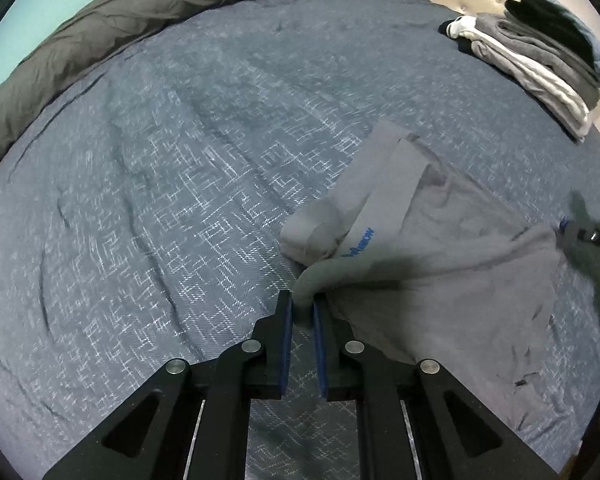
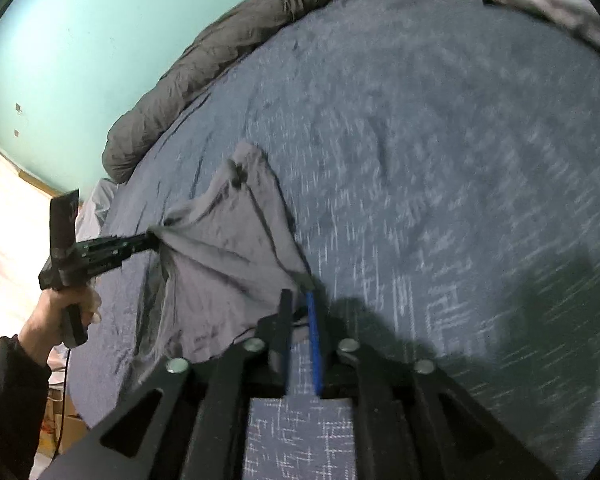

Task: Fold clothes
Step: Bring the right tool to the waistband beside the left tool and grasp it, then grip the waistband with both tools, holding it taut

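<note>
Grey shirt [image 1: 440, 248] stretches crosswise between both hands: left gripper [image 1: 302, 308] clamped on one corner, right gripper [image 2: 298, 300] barely apart at the other.

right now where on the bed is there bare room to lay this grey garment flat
Free: the wide stretch of blue bedspread between the dark rolled duvet and the grey garment. Crowded: the corner by the headboard, taken by the folded clothes stack.
</note>
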A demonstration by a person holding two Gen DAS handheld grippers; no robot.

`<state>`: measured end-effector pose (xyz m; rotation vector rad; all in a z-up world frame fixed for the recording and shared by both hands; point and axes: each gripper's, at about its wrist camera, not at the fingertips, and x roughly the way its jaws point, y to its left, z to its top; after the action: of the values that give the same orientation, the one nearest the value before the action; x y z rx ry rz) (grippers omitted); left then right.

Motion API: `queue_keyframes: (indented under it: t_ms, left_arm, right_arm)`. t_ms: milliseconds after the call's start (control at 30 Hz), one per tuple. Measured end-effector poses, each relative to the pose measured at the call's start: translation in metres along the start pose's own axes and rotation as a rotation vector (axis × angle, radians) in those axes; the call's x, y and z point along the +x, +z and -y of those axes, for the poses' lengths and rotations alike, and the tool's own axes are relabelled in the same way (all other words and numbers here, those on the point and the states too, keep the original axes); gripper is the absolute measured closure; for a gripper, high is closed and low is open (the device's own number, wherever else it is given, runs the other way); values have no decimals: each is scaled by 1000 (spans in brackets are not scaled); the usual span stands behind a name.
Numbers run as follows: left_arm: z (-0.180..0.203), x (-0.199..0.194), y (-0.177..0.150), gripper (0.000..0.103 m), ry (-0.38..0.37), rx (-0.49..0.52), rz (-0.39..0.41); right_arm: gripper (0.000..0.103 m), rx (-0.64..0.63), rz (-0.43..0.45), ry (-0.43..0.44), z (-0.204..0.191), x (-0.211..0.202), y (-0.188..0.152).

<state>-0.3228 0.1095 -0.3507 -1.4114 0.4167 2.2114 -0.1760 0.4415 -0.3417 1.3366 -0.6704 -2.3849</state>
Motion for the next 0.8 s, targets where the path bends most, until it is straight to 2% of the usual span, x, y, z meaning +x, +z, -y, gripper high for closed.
queue_keyframes:
  t_ms: [33, 67, 200, 433, 633, 800]
  left_arm:
    - [0, 0, -1, 92, -7, 5, 5]
    - [0, -1, -2, 92, -15, 9, 11]
    - [-2, -1, -5, 92, -55, 16, 30]
    - [-12, 3, -7, 92, -104, 27, 47]
    - [-12, 2, -10, 92, -130, 48, 59]
    - [-13, 1, -10, 92, -143, 50, 66]
  right_arm:
    - [77, -14, 19, -7, -4, -6, 4]
    - [75, -20, 30, -8, -7, -8, 8]
    - [75, -96, 30, -34, -31, 1, 35]
    - [75, -342, -86, -91, -99, 79, 95]
    - [74, -468, -178, -150, -131, 138, 111]
    - [74, -518, -246, -232, -138, 173, 117]
